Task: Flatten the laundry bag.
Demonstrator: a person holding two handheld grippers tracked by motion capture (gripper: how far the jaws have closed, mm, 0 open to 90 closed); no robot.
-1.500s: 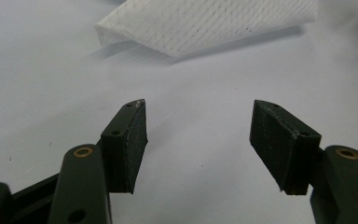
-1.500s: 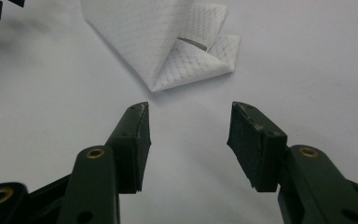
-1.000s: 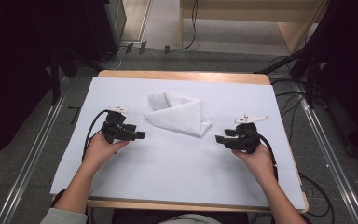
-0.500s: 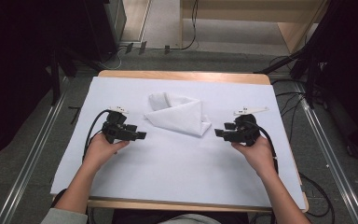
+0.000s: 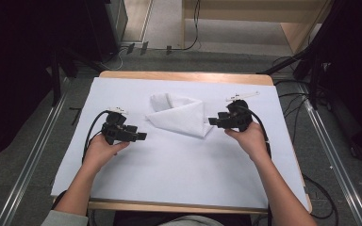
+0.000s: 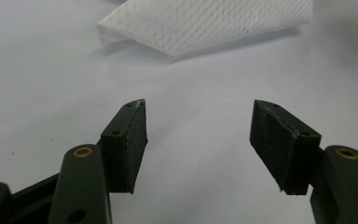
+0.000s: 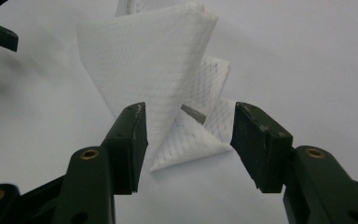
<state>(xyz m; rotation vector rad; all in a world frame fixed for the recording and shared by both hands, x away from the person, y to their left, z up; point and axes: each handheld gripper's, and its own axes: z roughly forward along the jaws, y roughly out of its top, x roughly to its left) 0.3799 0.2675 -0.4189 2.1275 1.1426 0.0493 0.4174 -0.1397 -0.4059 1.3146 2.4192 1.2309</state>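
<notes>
A white folded cloth (image 5: 181,115) lies crumpled on the white sheet at the table's middle back. My right gripper (image 5: 212,121) is at the cloth's right edge. In the right gripper view its jaws (image 7: 189,112) stand open, with the near corner of the cloth (image 7: 154,60) lying between them and neither pad pressing on it. My left gripper (image 5: 141,136) rests on the sheet a little left of and nearer than the cloth. Its jaws (image 6: 200,109) are open and empty, and the cloth (image 6: 205,23) lies ahead of them.
A white sheet (image 5: 184,174) covers most of the wooden table (image 5: 184,75). Black cables trail from both grippers. Metal rails (image 5: 33,155) run along the floor on either side, and a wooden frame (image 5: 306,28) stands behind the table.
The right gripper has moved away from the person and leftward, up to the cloth's right edge. The left gripper and the cloth have not moved.
</notes>
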